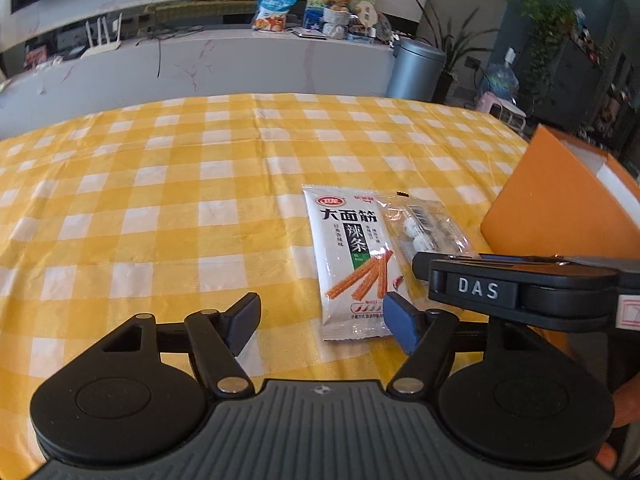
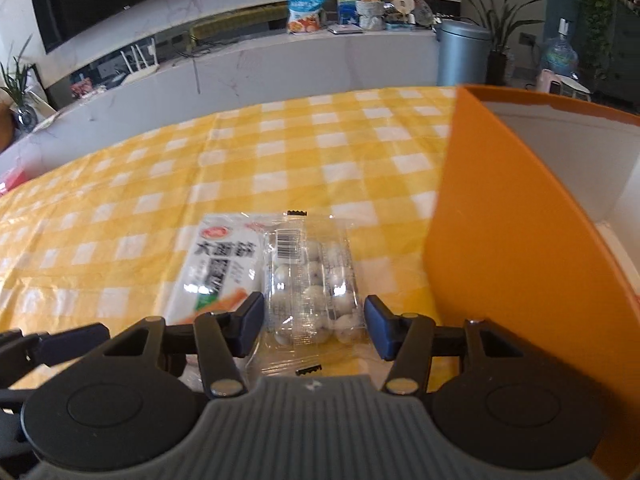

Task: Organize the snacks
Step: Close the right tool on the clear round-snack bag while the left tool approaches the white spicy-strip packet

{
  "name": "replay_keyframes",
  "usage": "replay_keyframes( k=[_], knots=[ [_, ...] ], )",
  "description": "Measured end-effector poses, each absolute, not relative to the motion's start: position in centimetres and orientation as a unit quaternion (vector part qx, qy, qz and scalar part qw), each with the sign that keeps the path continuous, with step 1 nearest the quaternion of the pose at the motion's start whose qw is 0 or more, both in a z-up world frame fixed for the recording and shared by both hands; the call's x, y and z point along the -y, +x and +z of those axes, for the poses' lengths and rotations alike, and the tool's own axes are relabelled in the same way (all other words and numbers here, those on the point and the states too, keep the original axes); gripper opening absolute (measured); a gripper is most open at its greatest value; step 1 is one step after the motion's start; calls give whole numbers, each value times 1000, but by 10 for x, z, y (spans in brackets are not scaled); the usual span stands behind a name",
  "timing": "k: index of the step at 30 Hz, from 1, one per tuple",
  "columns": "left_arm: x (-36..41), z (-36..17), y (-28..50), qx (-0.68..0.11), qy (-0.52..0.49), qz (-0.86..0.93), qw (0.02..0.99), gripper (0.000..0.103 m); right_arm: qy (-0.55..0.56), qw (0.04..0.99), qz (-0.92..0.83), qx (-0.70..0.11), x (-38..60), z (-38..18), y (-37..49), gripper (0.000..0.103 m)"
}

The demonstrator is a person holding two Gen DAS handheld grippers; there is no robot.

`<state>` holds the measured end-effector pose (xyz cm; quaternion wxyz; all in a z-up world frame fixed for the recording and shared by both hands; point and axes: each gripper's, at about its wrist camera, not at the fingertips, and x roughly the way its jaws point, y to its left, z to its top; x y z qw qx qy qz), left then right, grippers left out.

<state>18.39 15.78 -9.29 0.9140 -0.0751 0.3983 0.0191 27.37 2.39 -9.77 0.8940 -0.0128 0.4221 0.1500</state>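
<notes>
Orange box (image 2: 520, 216) on the checked tablecloth (image 1: 160, 200) looks empty inside, as far as visible. White snack packet (image 1: 352, 264) & clear packet (image 2: 312, 280) lie beside it, so sorting's barely begun. Left gripper (image 1: 320, 320) open, holding nothing; right gripper (image 2: 314, 324) straddles clear packet, pads apparently not pressing.

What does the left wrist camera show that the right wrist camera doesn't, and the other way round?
Only the left wrist view shows the spicy strip packet sharply and whole, with the left gripper open over bare cloth beside it, its right pad at the packet's edge.

Only the right wrist view shows the white inside of the orange box, and the right gripper straddling the clear pack of white balls, pads not visibly pressing it.

Both show the two packets side by side, the box to their right, and the yellow checked tablecloth.
</notes>
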Motion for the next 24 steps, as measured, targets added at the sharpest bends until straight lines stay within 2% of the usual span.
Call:
replay_keyframes(
  k=[10,16,24],
  knots=[
    [-161,-95,171,-413,-34,19,910,81,-27,889,175,-421,-12,-99,258,53],
    [-191,-81,172,-397,-119,35,909,83,-64,891,180,-412,-18,-102,254,54],
    [-180,-82,190,-408,-104,29,907,83,-83,883,219,-407,-34,-102,250,54]
  ],
)
